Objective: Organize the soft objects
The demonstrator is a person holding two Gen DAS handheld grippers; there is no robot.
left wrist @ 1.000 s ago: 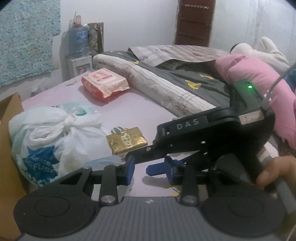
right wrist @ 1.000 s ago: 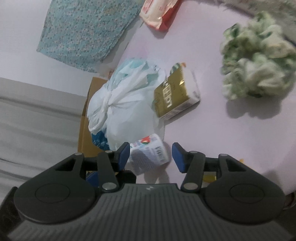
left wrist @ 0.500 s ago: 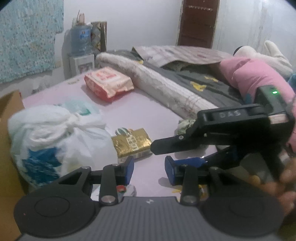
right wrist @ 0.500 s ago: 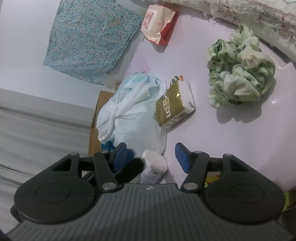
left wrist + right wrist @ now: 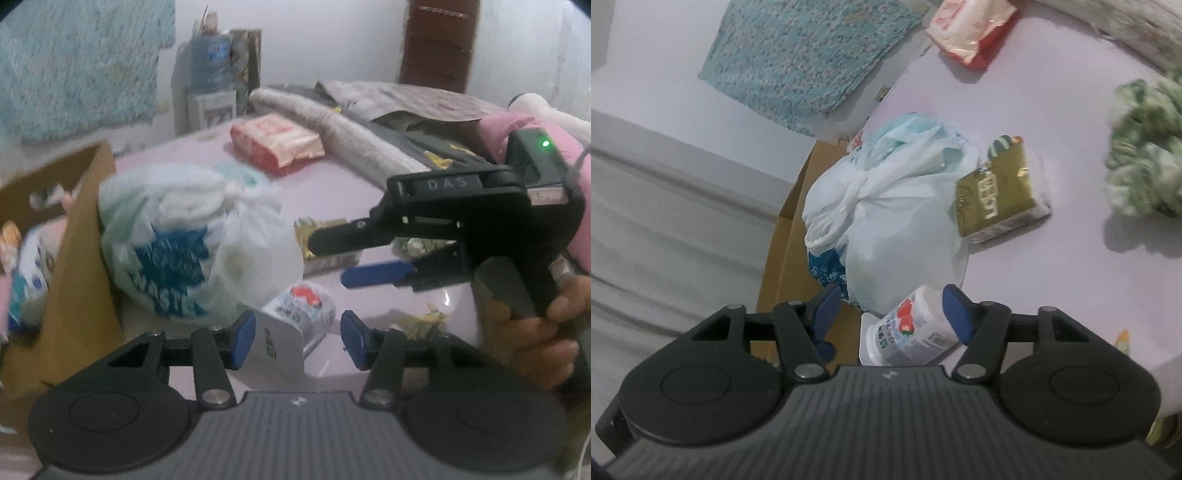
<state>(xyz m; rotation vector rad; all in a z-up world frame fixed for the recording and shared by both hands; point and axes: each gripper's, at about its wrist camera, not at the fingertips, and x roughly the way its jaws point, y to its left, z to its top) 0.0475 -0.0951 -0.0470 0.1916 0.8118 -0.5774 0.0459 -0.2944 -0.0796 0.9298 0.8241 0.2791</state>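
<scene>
A white strawberry-printed pack [image 5: 299,317] lies on the lilac bed sheet [image 5: 354,177], between the open jaws of my left gripper [image 5: 297,334]. The same pack [image 5: 912,332] also sits between the open jaws of my right gripper [image 5: 890,306]. My right gripper shows in the left wrist view [image 5: 340,258], open, above the pack. A knotted white plastic bag [image 5: 184,240] lies just behind the pack, next to a cardboard box [image 5: 74,258]. A gold tissue pack [image 5: 997,192] and a green-white crumpled cloth [image 5: 1145,162] lie further right.
A red and pink wipes pack [image 5: 277,142] lies at the far side. A rolled grey blanket [image 5: 351,129] and a pink plush [image 5: 517,129] line the right. The box holds several soft items [image 5: 29,258]. A water bottle [image 5: 210,62] stands by the wall.
My left gripper has swung left and lower, bringing the box and the strawberry pack into view between its jaws. My right gripper has moved closer to the pack.
</scene>
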